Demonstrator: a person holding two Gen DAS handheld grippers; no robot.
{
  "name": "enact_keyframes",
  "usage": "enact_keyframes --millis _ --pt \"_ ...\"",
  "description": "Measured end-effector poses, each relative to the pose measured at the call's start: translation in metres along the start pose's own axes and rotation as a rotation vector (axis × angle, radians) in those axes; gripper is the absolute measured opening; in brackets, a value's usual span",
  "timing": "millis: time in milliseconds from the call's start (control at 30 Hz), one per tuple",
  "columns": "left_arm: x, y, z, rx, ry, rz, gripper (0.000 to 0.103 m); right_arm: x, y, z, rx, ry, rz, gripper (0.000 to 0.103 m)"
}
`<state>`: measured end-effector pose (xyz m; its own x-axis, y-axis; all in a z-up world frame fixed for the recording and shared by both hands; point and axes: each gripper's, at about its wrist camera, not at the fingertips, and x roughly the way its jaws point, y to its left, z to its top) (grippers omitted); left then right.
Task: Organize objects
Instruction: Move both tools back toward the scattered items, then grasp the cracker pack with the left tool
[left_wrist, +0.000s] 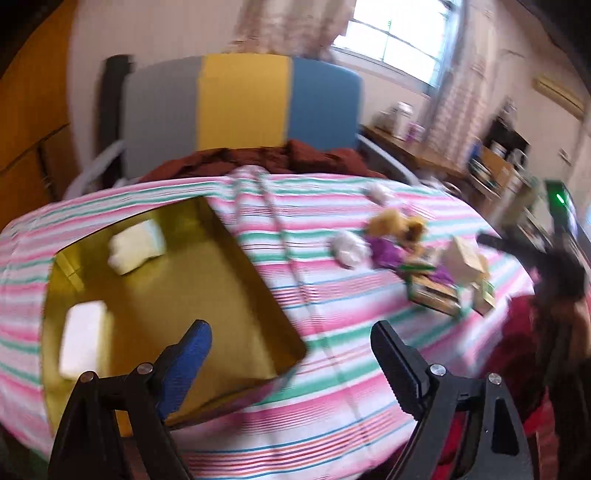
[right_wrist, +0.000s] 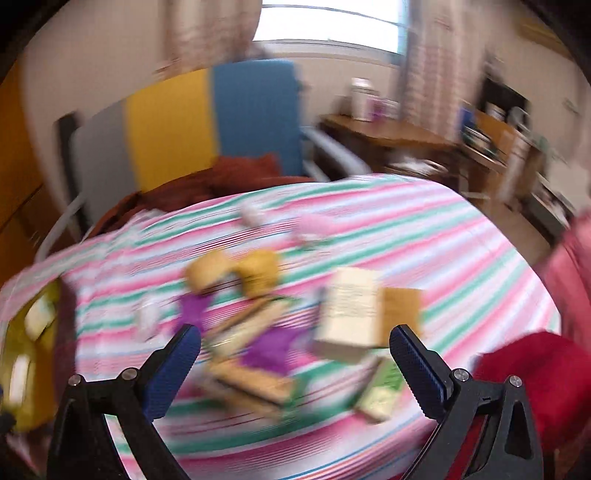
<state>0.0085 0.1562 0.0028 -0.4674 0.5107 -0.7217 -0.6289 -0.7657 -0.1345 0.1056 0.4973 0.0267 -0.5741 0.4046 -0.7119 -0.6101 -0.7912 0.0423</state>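
Both views are blurred, so fine detail is lost. I am looking across a bed covered by a striped sheet (left_wrist: 332, 369) in pink, white and green.

My left tool (left_wrist: 291, 354) sits low over the near edge of the bed with its two fingers spread wide apart and nothing between them. One finger carries a blue pad (left_wrist: 184, 365); the other shows as black. Just beyond the blue pad lies a shallow yellow tray (left_wrist: 207, 295) resting on the sheet. Inside the tray are two white folded items (left_wrist: 136, 245), one toward the far end and one toward the near end, apart from each other.

My right tool (right_wrist: 295, 362) also has its fingers wide apart, gripping nothing. It hangs over a loose pile of objects (right_wrist: 266, 332) in the middle of the bed. In that pile I can make out a tan plush toy (right_wrist: 236, 273), a pale cardboard box (right_wrist: 351, 306) standing tilted, some purple pieces (right_wrist: 269, 350), a flat tan packet (right_wrist: 251, 384) and a green and white packet (right_wrist: 380, 391). Their exact shapes are too smeared to name further. Two small pale lumps (right_wrist: 317, 225) lie farther back on the sheet, apart from the pile.

From the left view, the pile lies well to the right of the tray. A red cloth (right_wrist: 535, 384) sits at the right edge, near the right tool. Behind the bed stands a headboard (left_wrist: 243, 99) in grey, yellow and blue panels, with a dark red blanket (left_wrist: 266, 158) bunched at its foot.
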Motion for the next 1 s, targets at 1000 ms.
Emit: enact_keyframes --millis 1000 --pt "0.190 -0.182 0.037 0.458 0.274 -0.382 0.091 0.043 -0.109 -0.008 0.535 0.097 0.319 0.103"
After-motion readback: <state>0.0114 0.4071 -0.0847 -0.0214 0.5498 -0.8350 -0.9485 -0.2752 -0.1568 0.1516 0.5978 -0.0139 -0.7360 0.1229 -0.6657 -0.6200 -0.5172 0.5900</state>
